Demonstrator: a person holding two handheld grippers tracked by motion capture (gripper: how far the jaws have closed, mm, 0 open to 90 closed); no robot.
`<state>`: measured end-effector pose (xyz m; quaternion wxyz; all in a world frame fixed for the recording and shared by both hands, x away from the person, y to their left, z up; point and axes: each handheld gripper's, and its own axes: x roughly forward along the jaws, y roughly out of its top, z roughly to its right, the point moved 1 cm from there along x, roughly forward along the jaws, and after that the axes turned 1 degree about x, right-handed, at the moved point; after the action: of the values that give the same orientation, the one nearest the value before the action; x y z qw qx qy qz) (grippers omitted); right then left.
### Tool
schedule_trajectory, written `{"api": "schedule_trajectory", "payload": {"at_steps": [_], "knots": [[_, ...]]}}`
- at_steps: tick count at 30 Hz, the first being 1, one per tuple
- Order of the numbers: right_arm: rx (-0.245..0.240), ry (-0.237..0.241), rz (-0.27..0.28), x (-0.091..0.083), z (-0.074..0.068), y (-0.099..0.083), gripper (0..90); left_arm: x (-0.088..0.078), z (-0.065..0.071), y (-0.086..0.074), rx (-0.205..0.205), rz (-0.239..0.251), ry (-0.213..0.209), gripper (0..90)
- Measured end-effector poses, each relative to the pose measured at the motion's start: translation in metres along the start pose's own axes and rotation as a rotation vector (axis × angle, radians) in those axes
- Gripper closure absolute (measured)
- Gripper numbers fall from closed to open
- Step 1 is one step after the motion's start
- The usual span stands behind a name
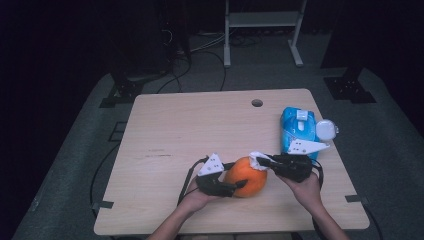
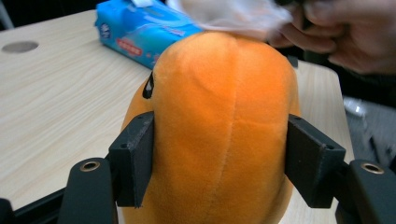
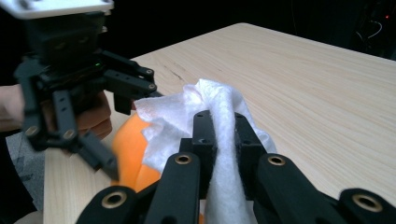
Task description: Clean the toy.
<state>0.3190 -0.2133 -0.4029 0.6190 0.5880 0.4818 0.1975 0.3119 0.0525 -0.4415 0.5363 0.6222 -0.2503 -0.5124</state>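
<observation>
The left tool [image 1: 227,186] clamps the orange plush toy [image 1: 246,176] near the tabletop's [image 1: 180,125] front edge, while the right tool [image 1: 267,162] — pinching a white wipe [image 1: 257,159] — rubs its top. Wiping step; next calls for sweeping across fresh fabric.

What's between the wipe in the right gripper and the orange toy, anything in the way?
Nothing visible. The right gripper is shut on the wipe, which already lies against the top of the toy. The left gripper clamps the toy lower down at its sides, clear of the wipe.
</observation>
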Motion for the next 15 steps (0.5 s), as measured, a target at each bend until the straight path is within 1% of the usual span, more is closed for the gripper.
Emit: {"api": "schedule_trajectory", "payload": {"at_steps": [1,2,3,6,8,9,10,13,15], "knots": [[0.000,0.000,0.000,0.000,0.000,0.000,82.0,0.000,0.000,0.000,0.000,0.000,0.000,32.3],[0.000,0.003,0.003,0.000,0.000,0.000,82.0,-0.001,-0.003,-0.001,-0.026,0.006,-0.002,32.3],[-0.003,0.011,0.007,0.001,-0.002,0.000,81.9,-0.001,-0.005,-0.001,-0.034,0.006,0.000,32.1],[-0.037,0.036,0.015,0.005,-0.012,0.002,81.8,-0.003,-0.009,-0.002,-0.074,0.011,0.013,31.2],[-0.054,0.055,0.016,0.007,-0.018,0.003,81.7,-0.004,-0.012,-0.003,-0.112,0.020,0.017,30.8],[-0.054,0.055,0.016,0.007,-0.018,0.003,81.7,-0.004,-0.012,-0.003,-0.112,0.020,0.017,30.8],[-0.079,0.070,0.010,0.009,-0.024,0.003,81.6,-0.005,-0.015,-0.004,-0.143,0.029,0.015,30.7],[-0.090,0.068,0.006,0.010,-0.024,0.003,81.6,-0.006,-0.015,-0.004,-0.145,0.028,0.014,30.7],[-0.081,0.066,0.007,0.010,-0.021,0.002,81.8,-0.005,-0.014,-0.003,-0.140,0.029,0.012,30.7]]}}
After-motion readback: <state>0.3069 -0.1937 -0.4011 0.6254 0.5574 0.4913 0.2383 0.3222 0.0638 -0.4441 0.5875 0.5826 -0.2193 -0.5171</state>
